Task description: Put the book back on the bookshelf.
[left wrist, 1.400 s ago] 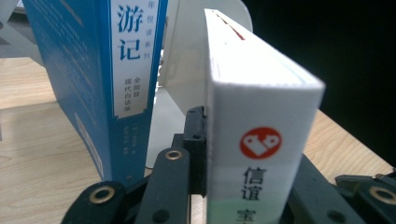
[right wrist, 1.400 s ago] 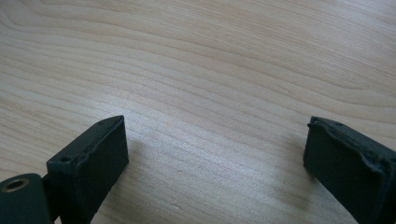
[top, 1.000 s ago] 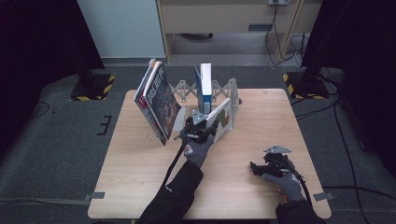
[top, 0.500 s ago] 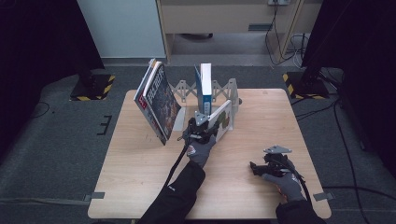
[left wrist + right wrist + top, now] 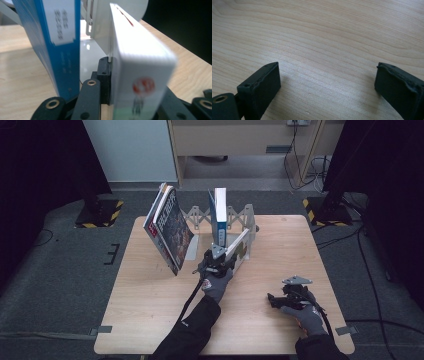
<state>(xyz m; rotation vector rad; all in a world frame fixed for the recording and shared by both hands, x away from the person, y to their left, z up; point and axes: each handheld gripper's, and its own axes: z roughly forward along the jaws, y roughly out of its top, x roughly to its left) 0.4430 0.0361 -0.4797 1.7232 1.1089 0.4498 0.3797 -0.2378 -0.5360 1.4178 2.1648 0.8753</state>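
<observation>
The white book (image 5: 236, 251) leans tilted in the grey book rack (image 5: 248, 222) near the middle of the tabletop (image 5: 150, 315); in the left gripper view the white book (image 5: 136, 75) sits between the black jaws, and the jaw on its left touches its cover; the jaws have just been opening a little, yet the left gripper (image 5: 216, 261) grips the book at its 6 o'clock end; a blue book (image 5: 218, 216) stands upright just beside it, at its 11 o'clock; two more books (image 5: 169, 227) lean at the rack's 9 o'clock end; the right gripper (image 5: 280, 300) rests low on the tabletop at 4 o'clock from the rack, well apart, its jaws spread wide with nothing but bare wood between them.
</observation>
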